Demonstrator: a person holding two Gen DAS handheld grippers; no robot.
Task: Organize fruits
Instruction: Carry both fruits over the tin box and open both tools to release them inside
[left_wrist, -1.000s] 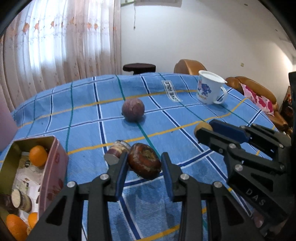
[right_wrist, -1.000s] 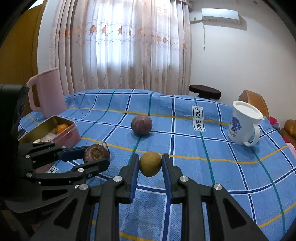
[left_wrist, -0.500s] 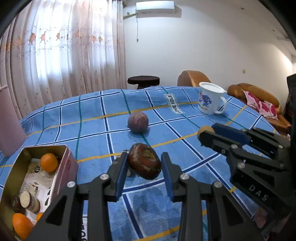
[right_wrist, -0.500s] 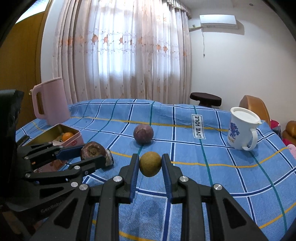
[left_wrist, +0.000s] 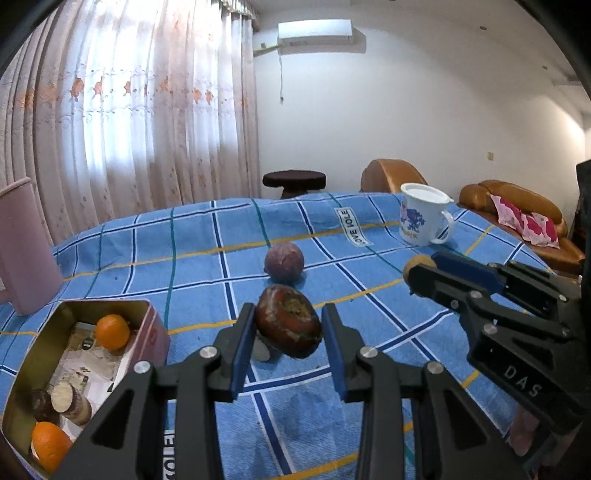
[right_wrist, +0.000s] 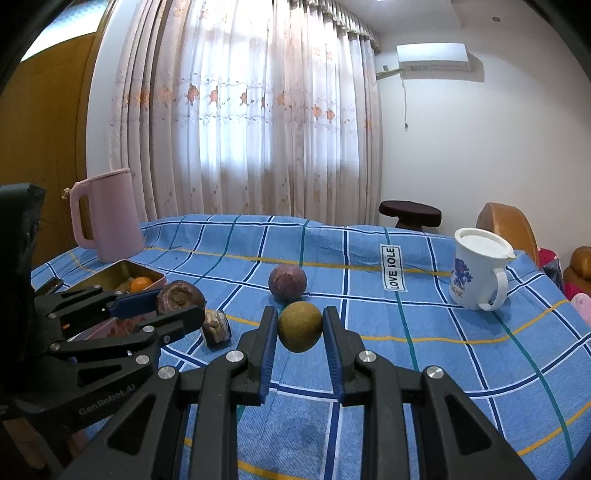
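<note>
My left gripper (left_wrist: 288, 328) is shut on a dark red-brown fruit (left_wrist: 288, 326) and holds it above the blue checked tablecloth; it also shows in the right wrist view (right_wrist: 180, 297). My right gripper (right_wrist: 300, 326) is shut on a round olive-brown fruit (right_wrist: 300, 326), lifted off the cloth. A purple passion fruit (left_wrist: 284, 262) lies on the cloth beyond both. A cut fruit piece (right_wrist: 216, 328) lies on the cloth under the left gripper. An open metal tin (left_wrist: 142, 312) at the left holds oranges (left_wrist: 112, 331) and cut pieces.
A pink jug (right_wrist: 109, 216) stands at the back left behind the tin. A white lidded mug (right_wrist: 476, 273) stands at the right. The table edge curves along the back; a stool and sofas stand beyond.
Both grippers have risen with their fruits held. The left gripper's fruit has come up off the cloth, leaving the cut piece lying below it.
</note>
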